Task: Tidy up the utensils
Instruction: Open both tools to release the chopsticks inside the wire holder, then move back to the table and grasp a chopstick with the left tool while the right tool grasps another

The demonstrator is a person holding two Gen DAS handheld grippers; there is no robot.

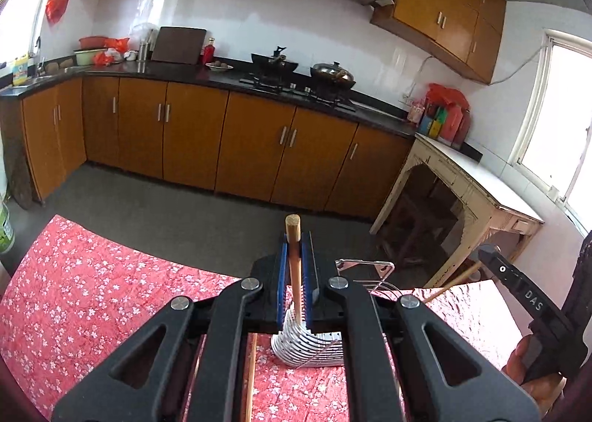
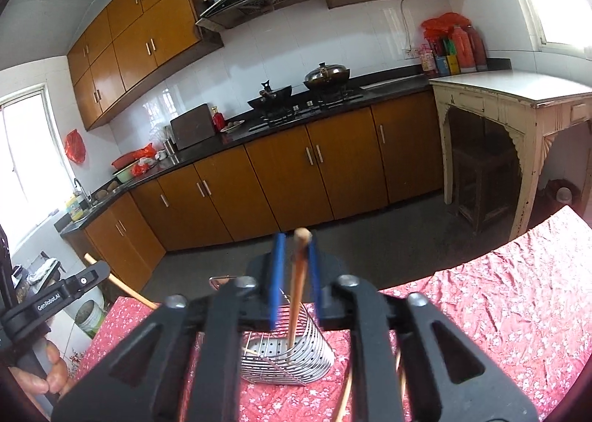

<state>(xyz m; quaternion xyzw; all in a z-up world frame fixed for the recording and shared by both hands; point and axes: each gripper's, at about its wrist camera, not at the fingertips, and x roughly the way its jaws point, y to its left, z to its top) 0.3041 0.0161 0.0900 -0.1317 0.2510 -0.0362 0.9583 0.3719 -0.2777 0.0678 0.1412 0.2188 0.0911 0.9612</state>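
A silver wire utensil holder point(image 1: 314, 348) point(image 2: 296, 351) stands on the red floral tablecloth point(image 1: 92, 292). My left gripper point(image 1: 295, 237) is shut on a wooden chopstick point(image 1: 294, 263), held upright with its lower end down in the holder. My right gripper point(image 2: 296, 237) has its blue pads slightly apart around another chopstick point(image 2: 298, 281). That stick leans on the right pad, clear of the left one, with its tip inside the holder. Each view shows the other gripper point(image 1: 492, 259) point(image 2: 88, 276) at its edge.
More chopsticks lie on the cloth under the grippers point(image 1: 251, 377) point(image 2: 346, 396). The person's hands point(image 1: 525, 366) point(image 2: 40, 374) grip the handles. Beyond the table edge are a dark floor, brown cabinets point(image 1: 192, 141), a stove with woks point(image 2: 296, 96) and a cream side table point(image 2: 518, 96).
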